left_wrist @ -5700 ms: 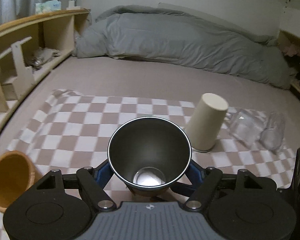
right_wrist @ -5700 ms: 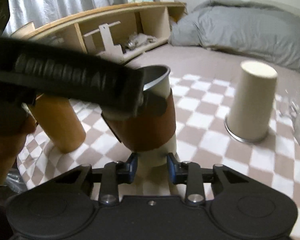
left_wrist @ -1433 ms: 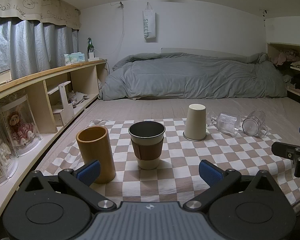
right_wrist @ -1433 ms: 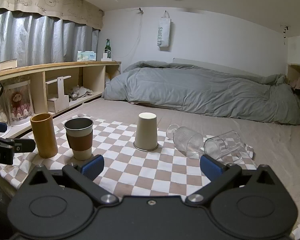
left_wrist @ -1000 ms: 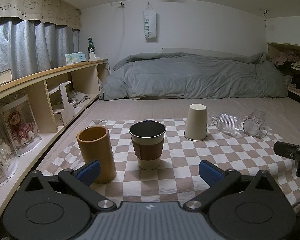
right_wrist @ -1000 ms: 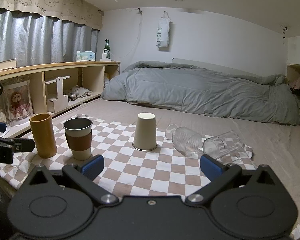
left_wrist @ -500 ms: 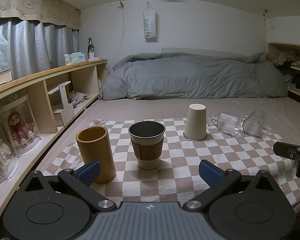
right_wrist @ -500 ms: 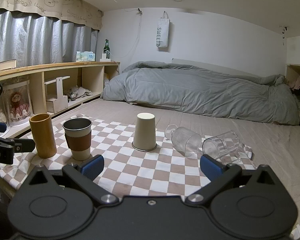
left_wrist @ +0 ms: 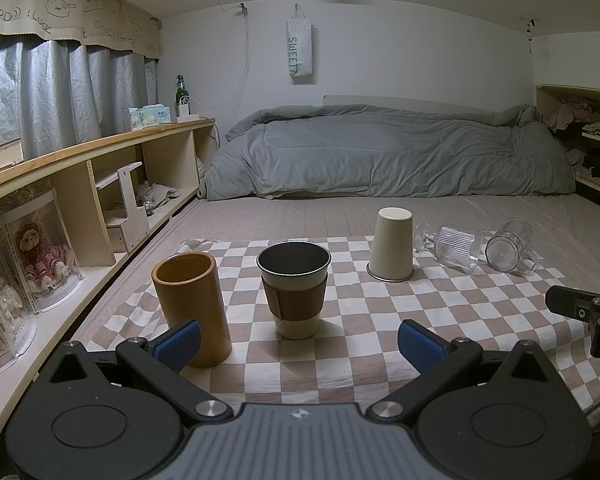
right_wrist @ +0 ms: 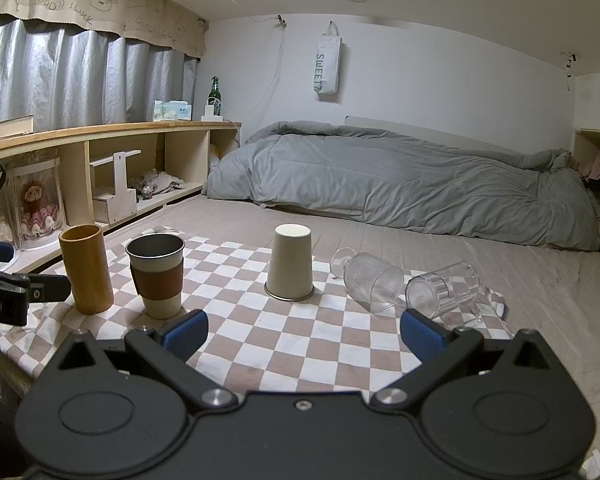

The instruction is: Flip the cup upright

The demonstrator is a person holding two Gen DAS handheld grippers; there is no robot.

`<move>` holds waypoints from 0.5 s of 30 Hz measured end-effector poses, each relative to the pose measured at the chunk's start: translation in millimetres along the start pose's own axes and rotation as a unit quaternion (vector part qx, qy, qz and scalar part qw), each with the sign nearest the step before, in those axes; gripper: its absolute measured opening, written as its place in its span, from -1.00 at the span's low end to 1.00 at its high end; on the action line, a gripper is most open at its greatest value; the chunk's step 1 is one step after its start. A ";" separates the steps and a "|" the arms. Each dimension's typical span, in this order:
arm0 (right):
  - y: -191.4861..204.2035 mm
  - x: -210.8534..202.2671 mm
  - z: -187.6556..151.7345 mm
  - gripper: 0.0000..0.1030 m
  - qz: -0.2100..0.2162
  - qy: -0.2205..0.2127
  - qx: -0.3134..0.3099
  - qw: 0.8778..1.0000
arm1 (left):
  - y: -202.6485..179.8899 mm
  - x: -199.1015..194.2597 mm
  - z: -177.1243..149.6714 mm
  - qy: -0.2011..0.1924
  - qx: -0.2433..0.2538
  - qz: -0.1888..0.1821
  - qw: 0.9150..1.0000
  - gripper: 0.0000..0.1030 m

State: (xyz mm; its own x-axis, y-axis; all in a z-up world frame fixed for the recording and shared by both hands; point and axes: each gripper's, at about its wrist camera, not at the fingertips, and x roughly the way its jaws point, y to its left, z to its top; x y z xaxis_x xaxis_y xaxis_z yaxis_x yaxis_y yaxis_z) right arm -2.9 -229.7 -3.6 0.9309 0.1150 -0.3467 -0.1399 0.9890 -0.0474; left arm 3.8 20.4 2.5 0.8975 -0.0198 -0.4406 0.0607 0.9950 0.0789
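Observation:
On the checkered cloth [left_wrist: 440, 312] a brown-sleeved metal cup [left_wrist: 294, 288] stands upright beside an upright wooden cup [left_wrist: 190, 306]. A cream cup [left_wrist: 392, 244] stands upside down farther back. A ribbed glass [left_wrist: 454, 242] and a clear mug [left_wrist: 508, 244] lie on their sides at the right. My left gripper [left_wrist: 298, 344] is open and empty, back from the cups. My right gripper [right_wrist: 304, 332] is open and empty, facing the cream cup [right_wrist: 291, 262], sleeved cup [right_wrist: 158, 276] and wooden cup [right_wrist: 86, 274]. Each gripper shows at the other view's edge.
The cloth [right_wrist: 300, 340] lies on a bed with a grey duvet [left_wrist: 380, 156] at the back. A wooden shelf unit [left_wrist: 80, 184] with boxes and a doll runs along the left. A shelf [left_wrist: 580, 120] is at the right.
Since 5.7 s ago both grippers let go of the sleeved cup, which now stands upright, and drew back. Over the last second almost nothing has moved.

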 end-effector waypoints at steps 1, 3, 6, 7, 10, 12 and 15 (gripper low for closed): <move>-0.9 0.3 -0.2 1.00 0.000 0.000 0.000 1.000 | -0.1 -0.1 -0.1 0.000 0.000 0.000 1.000 1.00; -2.3 0.5 -0.3 1.00 0.000 0.000 0.000 1.000 | 0.1 0.0 0.0 0.000 0.000 0.000 1.000 1.00; -0.6 0.2 -0.2 1.00 0.000 0.001 -0.001 1.000 | 0.2 0.0 0.1 0.000 0.000 0.000 1.000 1.00; -1.5 0.4 -0.7 1.00 0.000 0.001 -0.002 1.000 | 0.1 -0.2 0.0 0.000 0.000 -0.001 1.000 1.00; -5.0 1.8 -1.7 1.00 0.000 0.001 -0.004 1.000 | -0.1 -0.2 -0.1 0.000 0.000 0.000 1.000 1.00; -4.8 2.0 -1.8 1.00 0.000 0.001 -0.002 1.000 | 0.1 0.0 0.1 0.000 0.000 0.000 1.000 1.00; -4.7 2.0 -4.2 1.00 0.000 0.002 -0.003 1.000 | 0.4 0.0 0.1 0.000 0.000 0.000 1.000 1.00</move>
State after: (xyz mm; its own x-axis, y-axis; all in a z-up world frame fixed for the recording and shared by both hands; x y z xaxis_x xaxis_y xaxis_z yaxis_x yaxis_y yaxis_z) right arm -1.8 -234.4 -8.1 0.9296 0.1140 -0.3504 -0.1412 0.9886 -0.0531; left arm 3.9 20.7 2.6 0.8974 -0.0204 -0.4408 0.0612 0.9950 0.0786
